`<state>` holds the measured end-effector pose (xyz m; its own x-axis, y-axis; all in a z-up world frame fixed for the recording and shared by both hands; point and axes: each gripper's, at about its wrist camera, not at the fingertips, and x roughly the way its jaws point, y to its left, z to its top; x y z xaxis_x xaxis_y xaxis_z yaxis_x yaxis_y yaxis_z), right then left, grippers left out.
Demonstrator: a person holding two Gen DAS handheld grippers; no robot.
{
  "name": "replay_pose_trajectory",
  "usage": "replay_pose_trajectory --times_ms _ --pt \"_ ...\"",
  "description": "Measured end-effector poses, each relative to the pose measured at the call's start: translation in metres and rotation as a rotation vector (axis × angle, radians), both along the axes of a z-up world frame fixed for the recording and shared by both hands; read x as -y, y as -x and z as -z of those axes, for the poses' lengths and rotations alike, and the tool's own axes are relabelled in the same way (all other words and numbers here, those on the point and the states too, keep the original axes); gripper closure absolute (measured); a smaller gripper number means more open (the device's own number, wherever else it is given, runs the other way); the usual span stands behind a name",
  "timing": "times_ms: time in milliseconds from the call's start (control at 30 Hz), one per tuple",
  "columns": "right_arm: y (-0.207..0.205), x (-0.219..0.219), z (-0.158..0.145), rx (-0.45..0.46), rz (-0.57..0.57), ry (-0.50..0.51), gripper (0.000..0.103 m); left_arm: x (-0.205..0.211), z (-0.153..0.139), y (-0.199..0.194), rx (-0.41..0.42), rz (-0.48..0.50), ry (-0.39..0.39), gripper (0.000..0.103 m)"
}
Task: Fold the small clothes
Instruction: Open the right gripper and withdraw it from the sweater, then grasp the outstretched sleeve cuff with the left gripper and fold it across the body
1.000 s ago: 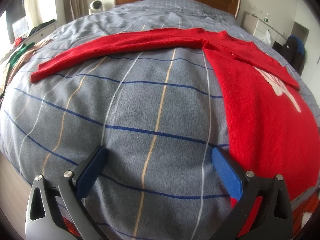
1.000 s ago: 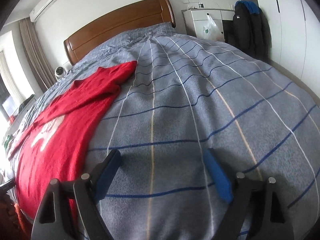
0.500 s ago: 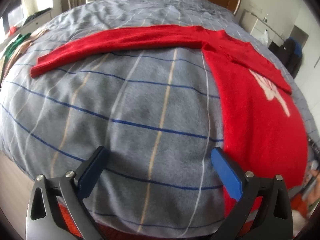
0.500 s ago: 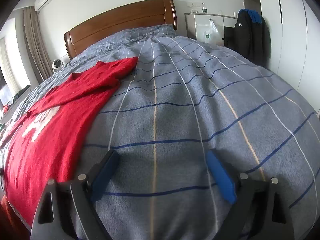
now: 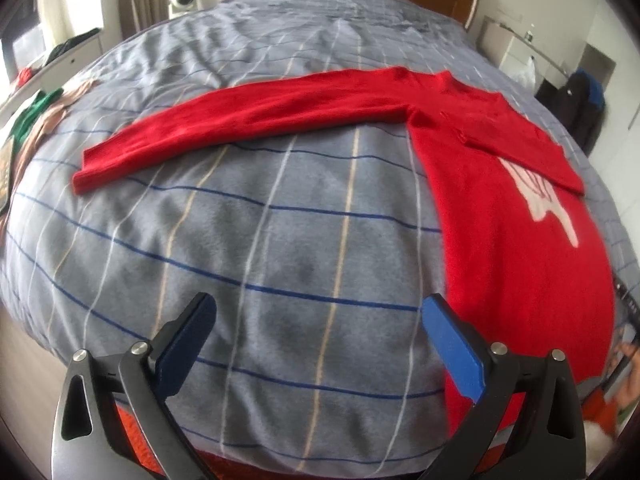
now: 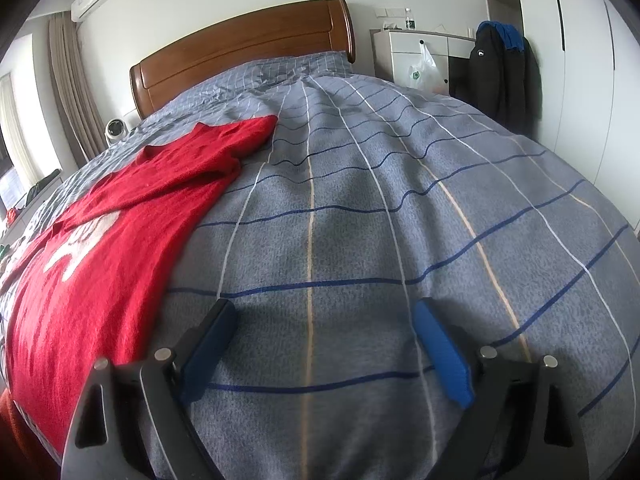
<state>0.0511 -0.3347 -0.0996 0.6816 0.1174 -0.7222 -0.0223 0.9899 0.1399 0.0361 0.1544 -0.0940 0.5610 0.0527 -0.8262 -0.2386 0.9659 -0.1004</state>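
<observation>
Seen first from the left wrist view, a red sweater (image 5: 516, 216) is laid flat on the bed (image 5: 256, 240), its body running down the right side of the picture toward the near edge of the mattress. One long sleeve (image 5: 248, 124) is stretched out straight to the left across the checked grey cover, and the other sleeve appears to be folded over the chest, above a pale motif. The left gripper (image 5: 316, 340) is held above bare cover just beside the sweater's lower hem; its fingers (image 5: 452, 348) are spread wide and nothing is held between them.

From the right wrist view, the same red sweater (image 6: 104, 240) is seen at the left, with the collar end toward the wooden headboard (image 6: 244, 52). The right gripper (image 6: 324, 344) is poised over empty cover, apart from the garment, and its fingers (image 6: 440, 348) are likewise spread wide and hold nothing.

The knit is judged to be soft, light and limp, so it will sag and crease wherever it is lifted, and little force is needed. The outstretched sleeve is best pinched at its cuff and carried over the body; the hem corners are then the likely places to be taken for the lengthwise fold.
</observation>
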Motion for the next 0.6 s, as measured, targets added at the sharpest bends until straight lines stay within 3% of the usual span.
replay_pose_trajectory --times_ms 400,600 --pt "0.000 0.000 0.000 0.000 0.000 0.001 0.013 -0.012 0.004 0.005 -0.031 -0.057 -0.033 0.001" --pt "0.000 0.000 0.000 -0.001 0.000 0.001 0.013 -0.049 -0.022 0.001 0.004 -0.079 -0.011 0.001"
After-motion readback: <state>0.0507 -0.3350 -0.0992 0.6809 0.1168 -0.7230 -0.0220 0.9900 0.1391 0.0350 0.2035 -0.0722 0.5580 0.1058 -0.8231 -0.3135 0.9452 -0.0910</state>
